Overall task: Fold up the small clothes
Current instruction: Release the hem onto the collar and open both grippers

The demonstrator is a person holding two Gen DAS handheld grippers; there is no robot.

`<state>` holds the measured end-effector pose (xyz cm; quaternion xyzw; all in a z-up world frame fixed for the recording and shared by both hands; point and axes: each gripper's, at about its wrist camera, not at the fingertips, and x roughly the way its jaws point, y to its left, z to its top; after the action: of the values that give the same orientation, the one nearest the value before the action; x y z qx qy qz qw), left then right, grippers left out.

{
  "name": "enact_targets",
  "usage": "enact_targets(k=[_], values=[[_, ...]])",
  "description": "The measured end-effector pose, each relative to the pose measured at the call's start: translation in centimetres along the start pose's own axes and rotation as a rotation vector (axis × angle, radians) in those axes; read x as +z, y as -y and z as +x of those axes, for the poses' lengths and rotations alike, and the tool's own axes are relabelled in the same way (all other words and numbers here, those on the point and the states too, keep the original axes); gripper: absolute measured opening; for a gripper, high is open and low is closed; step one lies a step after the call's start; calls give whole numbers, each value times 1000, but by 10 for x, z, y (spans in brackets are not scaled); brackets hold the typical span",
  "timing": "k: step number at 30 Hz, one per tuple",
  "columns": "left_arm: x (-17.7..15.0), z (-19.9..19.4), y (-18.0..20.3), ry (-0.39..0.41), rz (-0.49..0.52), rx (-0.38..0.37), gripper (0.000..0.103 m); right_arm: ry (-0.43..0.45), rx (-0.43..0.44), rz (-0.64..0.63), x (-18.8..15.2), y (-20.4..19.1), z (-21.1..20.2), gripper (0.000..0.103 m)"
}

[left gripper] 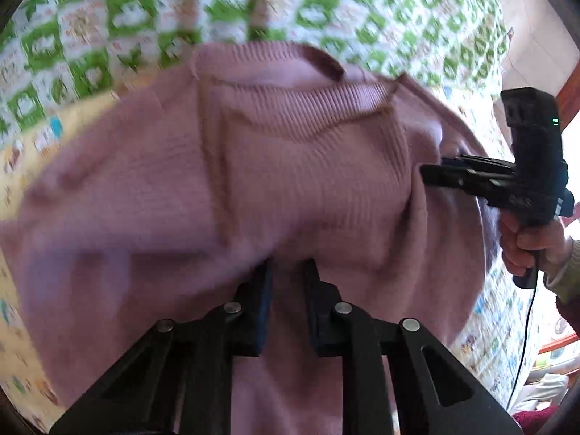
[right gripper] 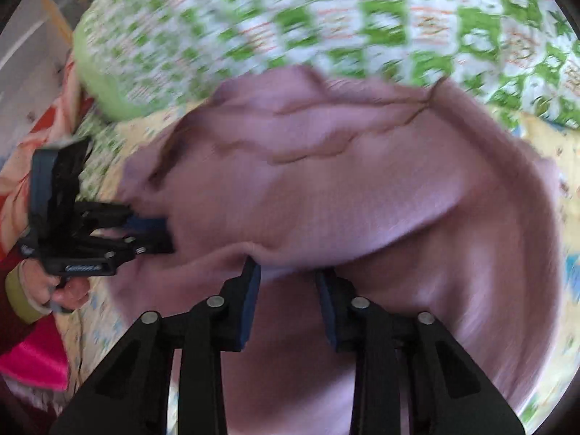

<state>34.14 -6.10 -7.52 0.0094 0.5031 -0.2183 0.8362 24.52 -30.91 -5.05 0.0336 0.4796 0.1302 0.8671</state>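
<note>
Dusty-pink ribbed knit sweater (left gripper: 282, 166) fills most of both wrist views, draped over a green-and-white patterned quilt (left gripper: 119, 14) and a pale yellow printed bedsheet (left gripper: 21, 166); its ribbed neckline sits toward the quilt side, body bunched with a fold ridge across the middle. Left gripper (left gripper: 288, 272): black fingers narrow, pink knit pinched between the pads, fabric bulging up over the tips. In the right wrist view the same left gripper (right gripper: 159, 233) comes in from the left edge with its blue pads buried in the sweater's side edge, held by the left hand (right gripper: 63, 290) with a yellow-green cuff. Right gripper (right gripper: 288, 272): fingers a little wider set, with a fold of the sweater sitting between the pads and the cloth lifted into a ridge over the tips, so clamped on the knit. From the left wrist view the right gripper (left gripper: 431, 174) enters from the right, fingers closed flat on the sweater's edge, right hand (left gripper: 525, 250) on the handle, a black cable (left gripper: 525, 333) hanging below it. Both frames motion-blurred; quilt detail smeared.
</note>
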Motion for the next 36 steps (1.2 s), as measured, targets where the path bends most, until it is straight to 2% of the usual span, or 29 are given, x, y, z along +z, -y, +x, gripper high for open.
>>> enact_targets(k=[3,6,10,12,15,17,21,22,24,25,28,30,32,34,36], values=[[16,-7,-26,37,-53,66,18,68,-50,54,19,20,6,28],[22,-9,-51,58,-125,124,10,115,-88,137,35,39,11,27],[25,-22,-90,124,-263,213,9,169,-205,211,43,55,14,24],[21,-27,-107,139,-322,260,10,208,-223,298,40,69,5,24],[13,-32,-124,150,-374,262,10,250,-214,413,33,91,-7,24],[10,-37,-122,152,-364,304,10,249,-207,418,33,93,-10,24],[-4,-55,-124,170,-411,308,10,283,-278,401,28,87,-33,27],[-6,-60,-120,181,-416,304,12,290,-269,410,24,89,-41,27],[-7,-70,-109,199,-409,313,25,294,-254,409,19,88,-55,29],[-8,-75,-100,216,-395,307,28,295,-240,395,17,85,-62,29],[-3,-79,-69,237,-341,217,33,281,-175,330,13,69,-70,29],[3,-69,-49,216,-306,146,37,243,-100,273,13,47,-60,29],[12,-50,-27,181,-259,107,39,195,-24,215,12,28,-47,29],[16,-34,-16,150,-219,130,40,114,30,154,12,7,-25,29],[24,-13,-21,110,-218,233,42,40,36,94,13,-16,1,29]])
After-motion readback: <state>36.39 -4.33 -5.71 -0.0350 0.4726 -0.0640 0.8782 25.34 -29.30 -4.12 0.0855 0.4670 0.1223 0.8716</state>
